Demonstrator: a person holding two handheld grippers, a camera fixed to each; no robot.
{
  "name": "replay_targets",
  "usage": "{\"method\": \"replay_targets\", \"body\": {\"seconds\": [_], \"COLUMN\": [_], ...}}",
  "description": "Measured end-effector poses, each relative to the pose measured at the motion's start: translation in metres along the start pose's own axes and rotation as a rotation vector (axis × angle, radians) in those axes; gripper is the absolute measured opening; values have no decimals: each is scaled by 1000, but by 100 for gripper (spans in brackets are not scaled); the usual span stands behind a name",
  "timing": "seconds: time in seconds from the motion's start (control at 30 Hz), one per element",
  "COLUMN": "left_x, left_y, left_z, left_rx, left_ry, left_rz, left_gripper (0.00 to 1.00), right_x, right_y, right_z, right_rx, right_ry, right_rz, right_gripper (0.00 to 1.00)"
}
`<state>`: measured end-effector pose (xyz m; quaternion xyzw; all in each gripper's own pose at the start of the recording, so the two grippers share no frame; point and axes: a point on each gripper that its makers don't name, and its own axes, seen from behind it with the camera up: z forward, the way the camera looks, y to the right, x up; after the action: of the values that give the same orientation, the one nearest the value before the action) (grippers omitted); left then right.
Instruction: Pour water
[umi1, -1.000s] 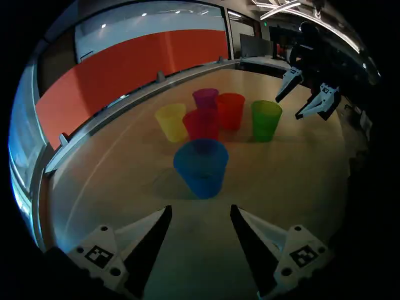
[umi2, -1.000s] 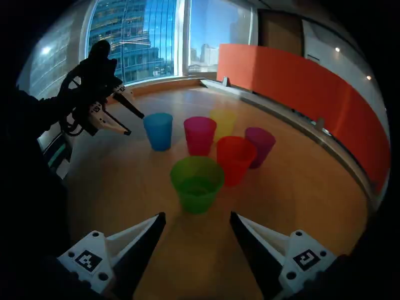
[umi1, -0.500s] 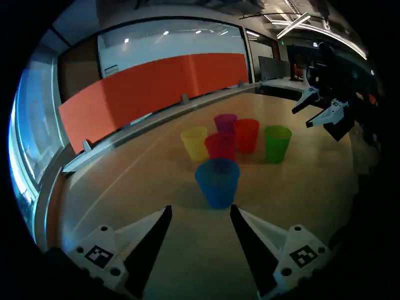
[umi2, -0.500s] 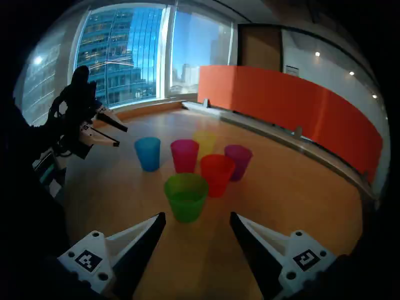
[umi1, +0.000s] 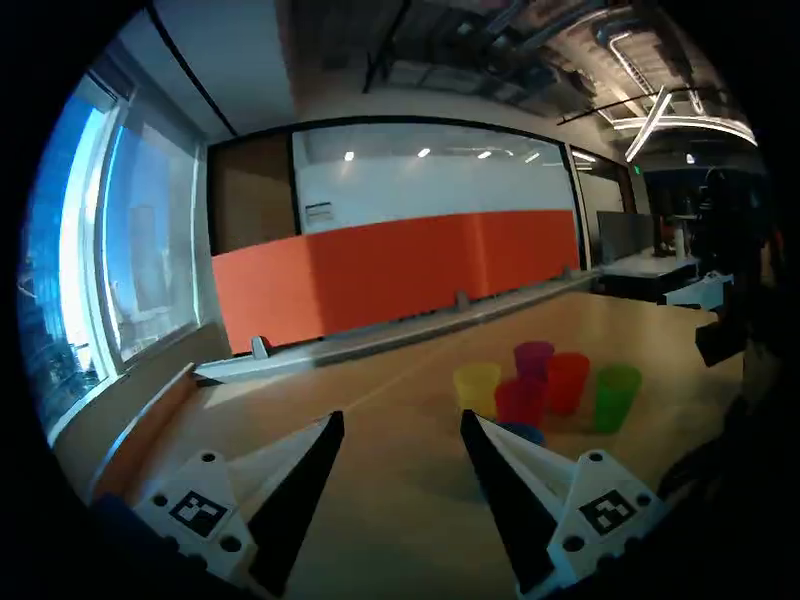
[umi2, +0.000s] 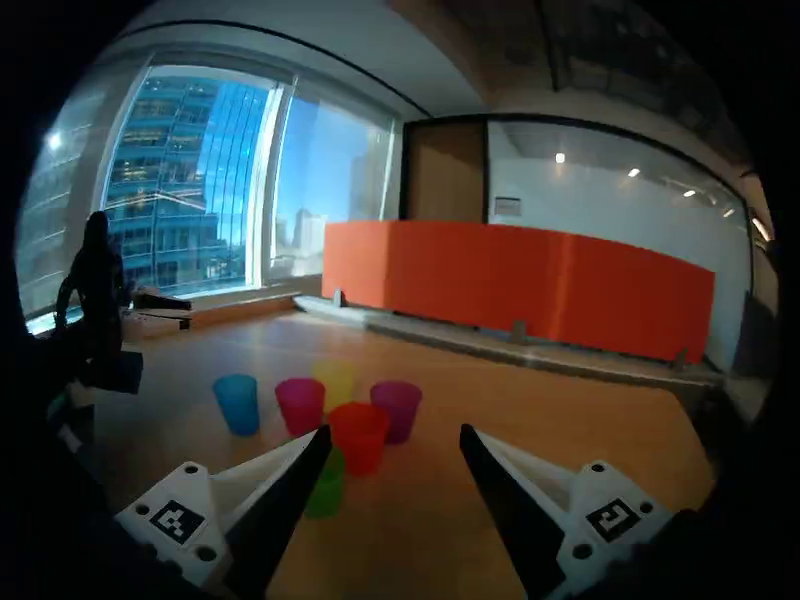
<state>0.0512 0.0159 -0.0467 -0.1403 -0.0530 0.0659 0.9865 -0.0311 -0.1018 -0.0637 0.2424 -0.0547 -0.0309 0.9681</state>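
The green cup and the blue cup stand upright in a cluster of coloured cups on the counter. Contents cannot be determined. The left gripper and the right gripper are spread wide and empty. Pouring is judged not started; grasping, lifting and tipping remain.
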Motion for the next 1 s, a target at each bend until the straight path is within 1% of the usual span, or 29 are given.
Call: {"method": "replay_targets", "body": {"seconds": [0.13, 0.23, 0.4, 0.6, 0.73, 0.87, 1.0], "left_x": [18, 29, 39, 40, 38, 33, 35], "left_y": [-13, -21, -30, -36, -41, -47, -50], "left_z": [-3, -7, -11, -11, -7, -1, 4], "left_rx": [68, 115, 181, 231, 265, 296, 307], "left_ry": [79, 133, 193, 217, 222, 212, 203], "left_rz": [-24, -40, -62, -91, -116, -142, -145], "left_gripper": [86, 86, 86, 86, 86, 86, 86], "right_x": [21, 33, 44, 51, 50, 44, 42], "right_y": [17, 31, 54, 76, 89, 101, 109], "right_z": [-4, -7, -10, -16, -19, -20, -22], "right_rx": [-68, -126, -229, -332, -392, -455, -500], "right_ry": [86, 142, 214, 276, 301, 304, 308], "right_rz": [34, 52, 66, 130, 168, 179, 179], "right_gripper": [100, 100, 100, 100, 99, 99, 99]}}
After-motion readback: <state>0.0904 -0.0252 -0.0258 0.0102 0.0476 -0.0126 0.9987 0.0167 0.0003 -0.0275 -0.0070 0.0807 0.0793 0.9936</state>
